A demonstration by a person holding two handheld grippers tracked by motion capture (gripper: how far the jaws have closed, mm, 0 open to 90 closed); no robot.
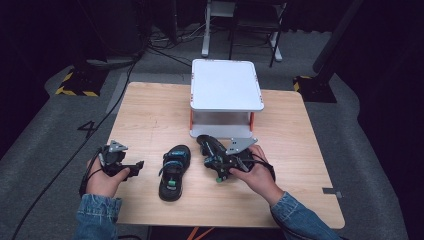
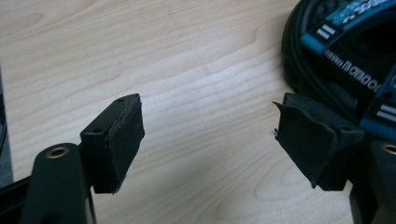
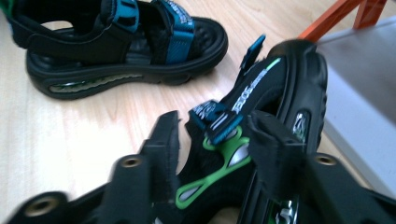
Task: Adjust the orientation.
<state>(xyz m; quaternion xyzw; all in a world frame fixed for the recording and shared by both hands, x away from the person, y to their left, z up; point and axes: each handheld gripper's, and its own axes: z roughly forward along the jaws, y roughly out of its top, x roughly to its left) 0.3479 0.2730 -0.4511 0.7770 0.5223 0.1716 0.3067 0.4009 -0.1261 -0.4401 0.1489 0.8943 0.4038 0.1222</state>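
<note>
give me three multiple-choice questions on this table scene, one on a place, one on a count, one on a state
1. Where does the white shelf stand?
A. at the table's far edge
B. at its near edge
C. on the floor

2. How many sandals are on the table?
A. one
B. two
C. four

3. How do the left gripper jaws stand?
A. clamped on a sandal
B. apart with nothing between
C. shut on a cable

Answers: 1 A, the shelf sits beyond both sandals; 2 B, one sandal lies free and the other sandal sits at the right gripper; 3 B, bare wood shows between the jaws.
</note>
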